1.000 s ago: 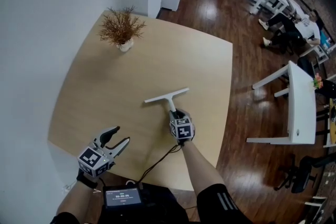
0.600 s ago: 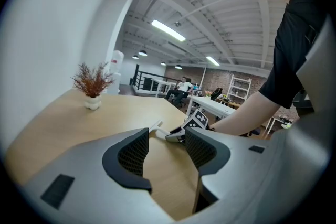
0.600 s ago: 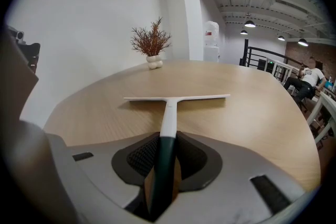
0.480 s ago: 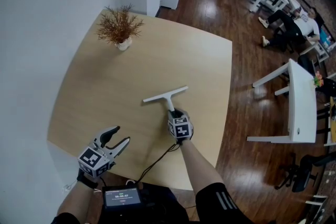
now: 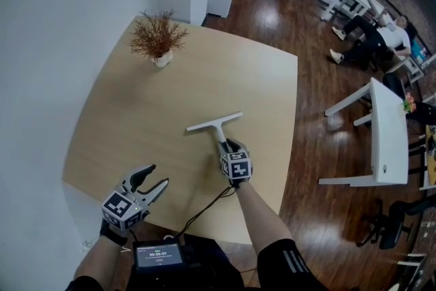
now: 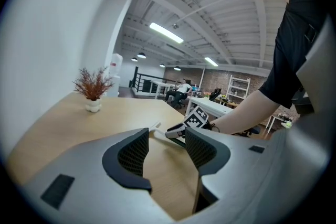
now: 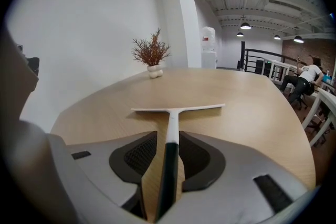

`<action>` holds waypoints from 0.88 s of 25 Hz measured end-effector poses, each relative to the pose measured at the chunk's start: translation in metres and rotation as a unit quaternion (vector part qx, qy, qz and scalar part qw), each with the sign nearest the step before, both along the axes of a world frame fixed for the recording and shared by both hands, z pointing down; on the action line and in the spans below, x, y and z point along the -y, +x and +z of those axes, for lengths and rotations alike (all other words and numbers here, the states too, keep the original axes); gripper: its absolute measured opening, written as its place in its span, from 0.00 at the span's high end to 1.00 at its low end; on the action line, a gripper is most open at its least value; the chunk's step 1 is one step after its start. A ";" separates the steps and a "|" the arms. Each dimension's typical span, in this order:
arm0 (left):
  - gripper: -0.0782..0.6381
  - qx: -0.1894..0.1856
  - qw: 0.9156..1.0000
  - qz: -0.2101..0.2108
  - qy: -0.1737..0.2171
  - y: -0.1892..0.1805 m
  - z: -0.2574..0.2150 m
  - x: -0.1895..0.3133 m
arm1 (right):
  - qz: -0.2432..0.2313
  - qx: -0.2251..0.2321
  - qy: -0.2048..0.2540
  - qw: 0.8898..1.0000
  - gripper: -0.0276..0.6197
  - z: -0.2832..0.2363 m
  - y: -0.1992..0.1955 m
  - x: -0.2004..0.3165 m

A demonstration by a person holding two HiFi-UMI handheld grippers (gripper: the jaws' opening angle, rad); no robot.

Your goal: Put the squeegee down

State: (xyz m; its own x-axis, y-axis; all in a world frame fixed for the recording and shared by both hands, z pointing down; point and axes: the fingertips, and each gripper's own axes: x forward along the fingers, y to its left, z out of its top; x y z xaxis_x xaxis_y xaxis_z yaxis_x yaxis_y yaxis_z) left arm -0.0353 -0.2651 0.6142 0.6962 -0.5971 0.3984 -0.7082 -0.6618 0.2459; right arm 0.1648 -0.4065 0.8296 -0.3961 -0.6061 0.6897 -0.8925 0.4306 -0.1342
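Note:
The squeegee (image 5: 215, 121) has a white blade, a white neck and a dark handle. Its blade rests flat on the wooden table (image 5: 204, 71), right of the middle. My right gripper (image 5: 227, 144) is shut on the squeegee's handle from the near side. In the right gripper view the squeegee (image 7: 177, 108) runs straight ahead between the jaws of the right gripper (image 7: 168, 139). My left gripper (image 5: 155, 176) hovers open and holds nothing near the table's front left corner. The left gripper view looks past the left gripper (image 6: 165, 141) to the squeegee (image 6: 156, 127) and the right gripper's marker cube (image 6: 197, 118).
A small dried plant in a white pot (image 5: 157, 41) stands at the table's far left, close to the white wall. A black cable (image 5: 204, 211) trails from the right gripper off the table's near edge. White desks (image 5: 385, 126) and seated people (image 5: 371, 37) lie across the wooden floor to the right.
Almost nothing differs. The right gripper and squeegee stay at the same spot on the table; only the head view shifts slightly. The left gripper has not moved.

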 end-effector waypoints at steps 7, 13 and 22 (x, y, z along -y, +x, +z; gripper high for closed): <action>0.59 -0.002 1.000 0.004 0.015 -0.005 -0.019 -0.025 | -0.007 0.031 0.053 0.998 0.71 -0.059 -0.009 -0.019; 0.59 -0.005 0.999 0.009 0.030 -0.008 -0.038 -0.052 | -0.004 0.041 0.096 0.995 0.71 -0.108 -0.007 -0.047; 0.59 -0.005 0.998 0.015 0.053 -0.032 -0.066 -0.114 | 0.017 0.080 0.135 0.987 0.71 -0.174 -0.016 -0.113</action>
